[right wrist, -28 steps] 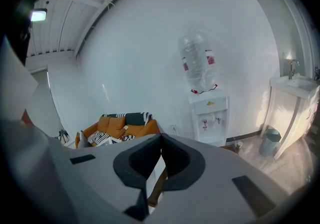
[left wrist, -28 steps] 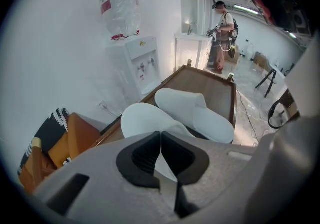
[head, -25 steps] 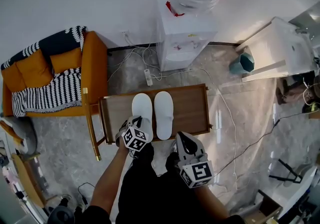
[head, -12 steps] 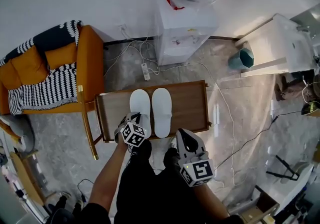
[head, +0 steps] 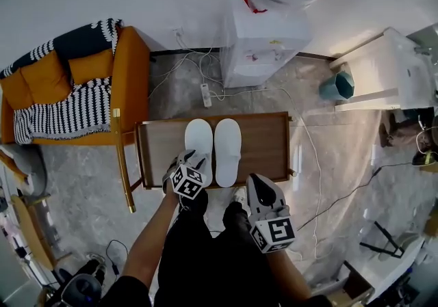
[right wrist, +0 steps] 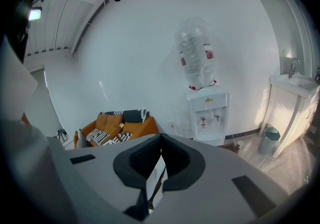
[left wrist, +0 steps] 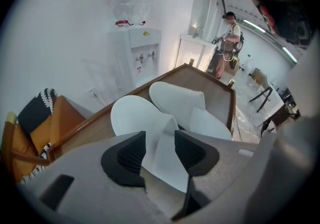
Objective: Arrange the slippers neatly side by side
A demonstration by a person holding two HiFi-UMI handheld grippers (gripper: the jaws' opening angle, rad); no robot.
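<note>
Two white slippers lie side by side on the low wooden table (head: 263, 148), toes pointing away from me. My left gripper (head: 191, 160) is at the heel end of the left slipper (head: 198, 140). Its jaws are opening, and in the left gripper view the left slipper's (left wrist: 131, 114) upper edge stands loosely between them, with a gap on each side. The right slipper (head: 228, 152) rests just beside it, also seen in the left gripper view as the right slipper (left wrist: 182, 99). My right gripper (head: 256, 184) hangs off the table's front edge, shut and empty (right wrist: 160, 160).
An orange armchair (head: 126, 87) with a black-and-white throw stands to the left of the table. A water dispenser (head: 263, 46) is behind it, with a power strip (head: 205, 95) and cords on the floor. A teal bin (head: 339, 85) and white cabinet (head: 404, 70) are at right. A person (left wrist: 230, 43) stands far off.
The left gripper's jaws have come apart at the left slipper's heel. The slippers have kept their places and the right gripper stays shut.
</note>
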